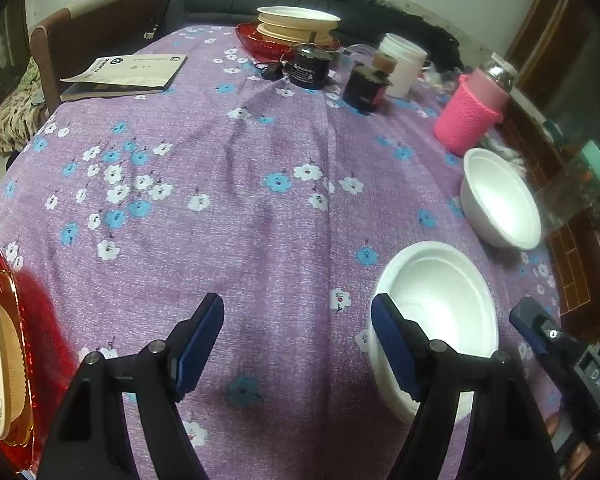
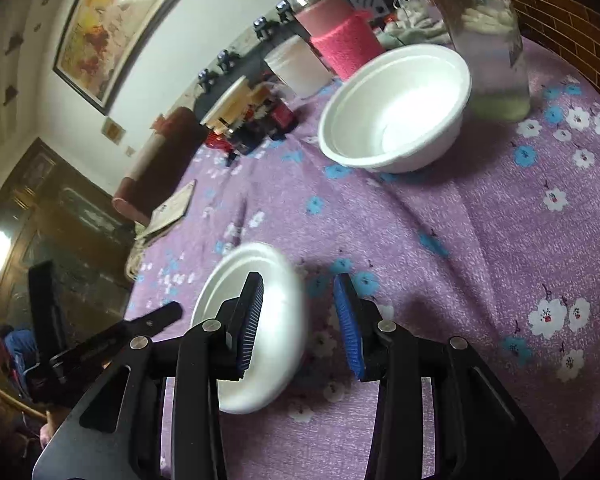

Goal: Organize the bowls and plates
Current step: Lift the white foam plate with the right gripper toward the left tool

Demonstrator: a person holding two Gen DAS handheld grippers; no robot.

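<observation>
The near white bowl point(image 2: 256, 328) lies just left of the right hand-held gripper point(image 2: 300, 320), whose released jaws straddle its rim; the left hand-held gripper point(image 1: 296, 344) is released too.

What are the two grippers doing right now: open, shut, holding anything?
Left gripper: open, holding nothing; near white bowl beside its right finger.
Right gripper: open, empty; the bowl's rim lies between its fingers, ungripped.

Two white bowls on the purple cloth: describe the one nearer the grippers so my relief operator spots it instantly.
Start at the purple flowered tablecloth and find the pink knit-sleeved bottle at its far right. Coming toward the cameras you pass the farther white bowl, then reach the nearer white bowl. It alone lies beside both grippers' open jaws.
</observation>
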